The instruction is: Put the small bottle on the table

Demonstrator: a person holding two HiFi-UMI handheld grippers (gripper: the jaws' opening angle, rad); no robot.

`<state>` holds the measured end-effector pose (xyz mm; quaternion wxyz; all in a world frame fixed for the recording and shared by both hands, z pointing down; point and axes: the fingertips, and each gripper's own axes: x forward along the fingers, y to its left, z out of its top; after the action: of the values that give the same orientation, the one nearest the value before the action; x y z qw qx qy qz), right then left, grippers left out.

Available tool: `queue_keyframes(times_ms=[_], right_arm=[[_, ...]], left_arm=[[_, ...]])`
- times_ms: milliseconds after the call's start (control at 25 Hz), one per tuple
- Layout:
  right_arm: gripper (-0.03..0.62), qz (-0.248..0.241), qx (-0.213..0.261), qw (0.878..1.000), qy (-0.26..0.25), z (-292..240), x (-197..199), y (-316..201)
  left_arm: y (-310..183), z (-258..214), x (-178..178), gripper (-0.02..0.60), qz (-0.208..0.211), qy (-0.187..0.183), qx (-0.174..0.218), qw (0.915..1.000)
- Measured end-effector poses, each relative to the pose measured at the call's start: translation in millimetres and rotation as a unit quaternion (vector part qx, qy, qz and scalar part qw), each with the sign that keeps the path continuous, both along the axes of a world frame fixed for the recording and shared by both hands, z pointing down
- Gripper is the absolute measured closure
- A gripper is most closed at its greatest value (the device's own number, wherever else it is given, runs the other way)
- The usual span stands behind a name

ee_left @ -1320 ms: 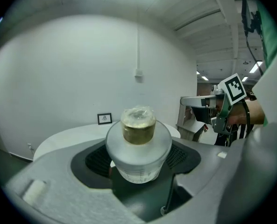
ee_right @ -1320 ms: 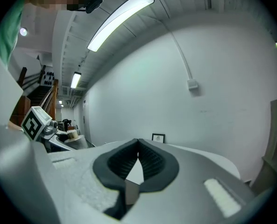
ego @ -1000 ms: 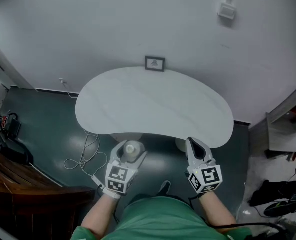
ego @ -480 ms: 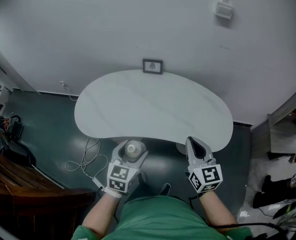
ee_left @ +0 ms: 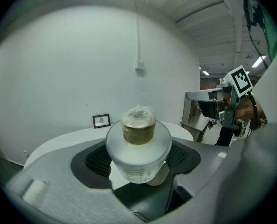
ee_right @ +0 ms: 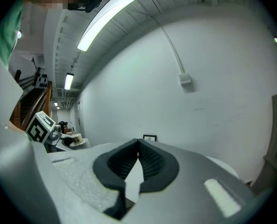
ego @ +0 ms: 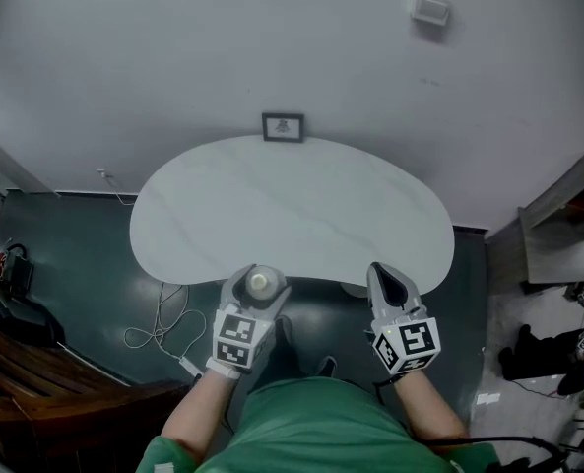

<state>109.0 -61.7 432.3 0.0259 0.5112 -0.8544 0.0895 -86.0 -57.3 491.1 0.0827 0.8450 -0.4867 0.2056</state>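
I keep the small bottle (ee_left: 138, 146) upright, pinched in my left gripper (ego: 256, 286) at the counter's (ego: 292, 210) near edge so it should land standing, while my right gripper (ego: 382, 276) is pressed together, empty.

Right tongs (ee_right: 138, 143) pressed together, empty, framed picture (ee_right: 150, 137) behind

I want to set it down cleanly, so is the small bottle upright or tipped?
Upright. The small bottle stands between the left gripper's jaws, cap on top; the head view looks straight down on the cap.
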Motion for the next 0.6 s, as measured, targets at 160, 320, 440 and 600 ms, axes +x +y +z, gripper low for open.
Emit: queue_keyframes(times_ms=[160,320,440,600], right_arm=[[0.591,0.021,-0.012,1.0,0.009,6,-3,-19],[0.591,0.043,-0.021,0.999,0.018,11,-11,-41],[0.591,0.058,-0.027,0.998,0.024,14,-17,-58],[0.591,0.086,-0.036,0.995,0.03,17,-21,-78]], left_arm=[[-26,10,4,0.238,0.032,0.002,-0.003,0.9995],[-53,23,2,0.238,0.065,-0.001,-0.011,0.9978],[-74,32,1,0.238,0.09,-0.006,-0.014,0.9958],[-103,44,-2,0.238,0.119,-0.011,-0.018,0.9927]])
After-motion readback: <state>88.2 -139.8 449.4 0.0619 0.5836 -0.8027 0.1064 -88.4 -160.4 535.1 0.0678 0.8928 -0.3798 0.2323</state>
